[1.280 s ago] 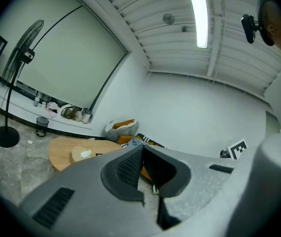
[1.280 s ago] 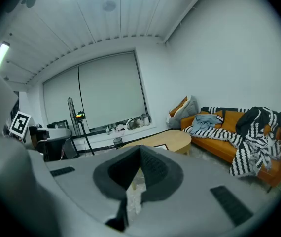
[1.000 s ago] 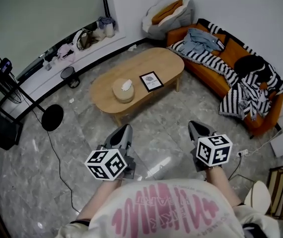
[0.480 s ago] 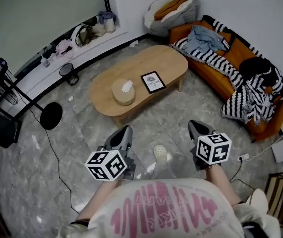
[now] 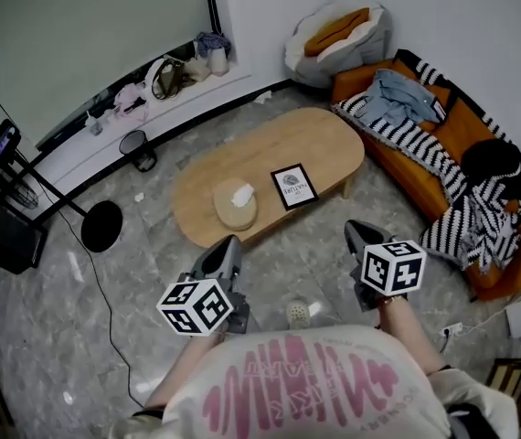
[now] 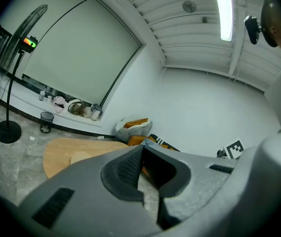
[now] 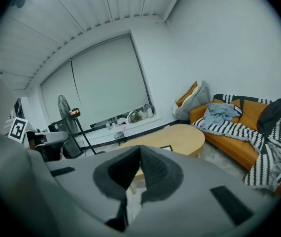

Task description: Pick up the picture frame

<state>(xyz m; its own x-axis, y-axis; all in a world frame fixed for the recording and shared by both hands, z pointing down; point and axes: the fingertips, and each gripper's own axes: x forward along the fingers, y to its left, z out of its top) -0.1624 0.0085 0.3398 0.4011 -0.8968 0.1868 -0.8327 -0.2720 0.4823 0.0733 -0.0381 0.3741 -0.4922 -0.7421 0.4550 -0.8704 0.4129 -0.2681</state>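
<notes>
On the pale oval wooden table [image 5: 270,149] a black-edged picture frame [image 5: 294,187] is laid. The left gripper [image 5: 228,243] and right gripper [image 5: 356,232] are pinched shut, empty; unopened, the frame probably gets shoved.

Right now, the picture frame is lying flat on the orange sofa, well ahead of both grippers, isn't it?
Not on the sofa. The picture frame lies flat on the oval wooden table, well ahead of the left gripper and the right gripper. The head view shows it.
</notes>
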